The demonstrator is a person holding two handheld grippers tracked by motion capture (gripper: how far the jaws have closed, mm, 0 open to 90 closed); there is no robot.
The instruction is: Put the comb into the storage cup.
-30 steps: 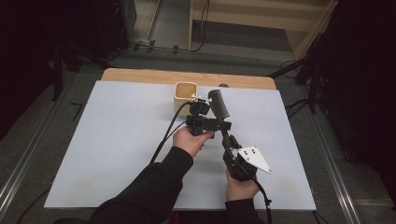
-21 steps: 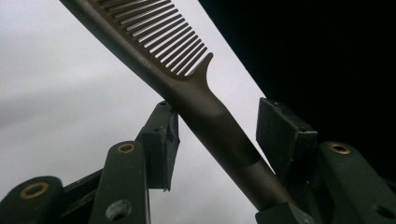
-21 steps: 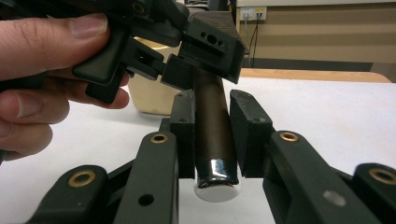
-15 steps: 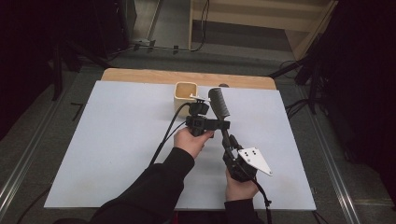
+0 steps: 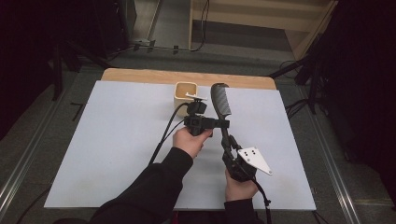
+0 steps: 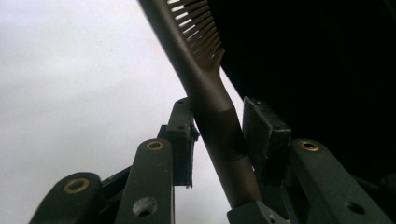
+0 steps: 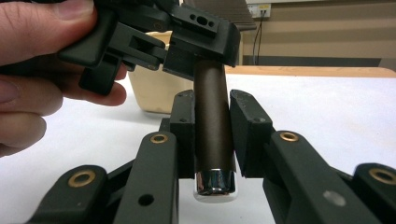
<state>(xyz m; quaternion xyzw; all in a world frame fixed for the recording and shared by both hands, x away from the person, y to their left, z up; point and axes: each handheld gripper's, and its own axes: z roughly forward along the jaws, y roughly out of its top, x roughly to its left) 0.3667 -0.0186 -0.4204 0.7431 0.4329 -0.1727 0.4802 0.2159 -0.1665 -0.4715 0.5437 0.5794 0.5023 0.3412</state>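
1. The table point(image 5: 116, 154), covered with a pale sheet, lies under both grippers.
2. The right gripper point(image 5: 228, 146) points away from the person; its jaws are clamped on the lower handle of the dark comb point(image 5: 221, 103), as the right gripper view shows point(image 7: 213, 135) — the metal-capped end sits between the pads.
3. The left gripper point(image 5: 219, 124) reaches across from the left. Its jaws have just been closing on the comb's handle point(image 6: 219, 126), higher up than the right gripper's hold and just below the teeth; one pad touches it, while the other looks a shade off.
4. A small cream cup point(image 5: 185, 93) stands just beyond the left gripper — near the comb's toothed end.
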